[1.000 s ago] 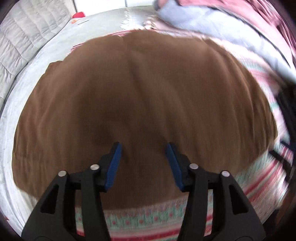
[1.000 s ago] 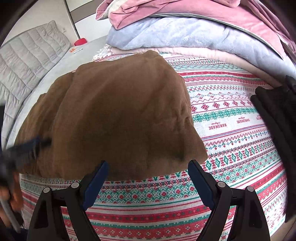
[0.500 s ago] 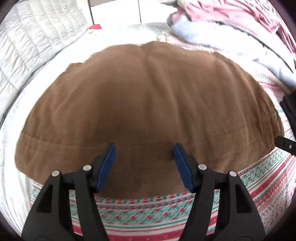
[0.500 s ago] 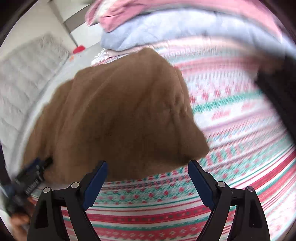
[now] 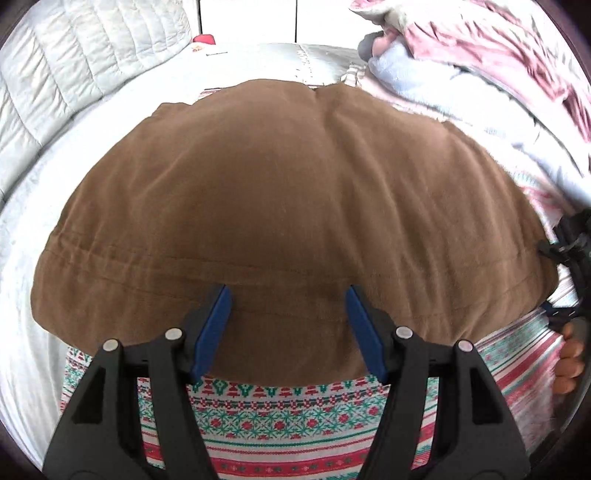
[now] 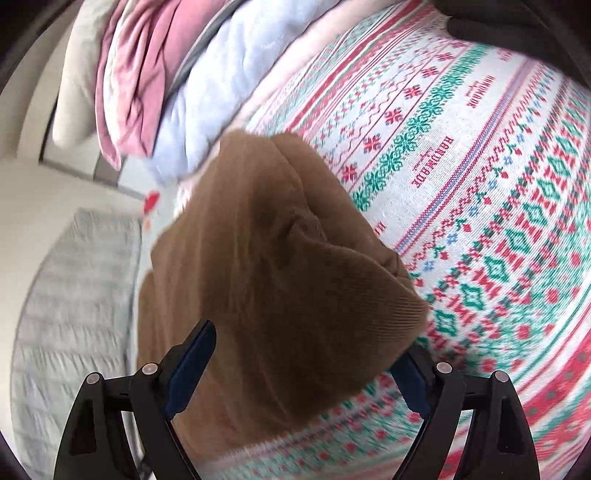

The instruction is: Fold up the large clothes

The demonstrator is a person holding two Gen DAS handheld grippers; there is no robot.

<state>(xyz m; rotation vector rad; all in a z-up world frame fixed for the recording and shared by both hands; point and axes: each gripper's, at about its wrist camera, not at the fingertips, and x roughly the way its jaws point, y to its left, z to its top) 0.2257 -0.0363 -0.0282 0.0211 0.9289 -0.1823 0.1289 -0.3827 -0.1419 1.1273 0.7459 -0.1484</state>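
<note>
A large brown garment (image 5: 288,206) lies folded flat on a patterned red, green and white blanket (image 5: 280,417). My left gripper (image 5: 288,317) is open and empty, with its blue pads above the garment's near hem. In the right wrist view the same brown garment (image 6: 273,295) shows with its ribbed corner lying between the open jaws of my right gripper (image 6: 306,365), which is rolled to one side. My right gripper also shows at the right edge of the left wrist view (image 5: 570,254), with the hand that holds it.
A pile of pink and pale blue bedding (image 5: 472,70) lies beyond the garment on the right, also seen in the right wrist view (image 6: 192,85). A quilted grey headboard (image 5: 81,62) stands at the left. A dark garment (image 6: 517,22) lies at the top right.
My right gripper has moved in onto the garment's right corner and rolled, so its view is tilted. My left gripper has drawn back slightly toward the near hem. Both stay open.
</note>
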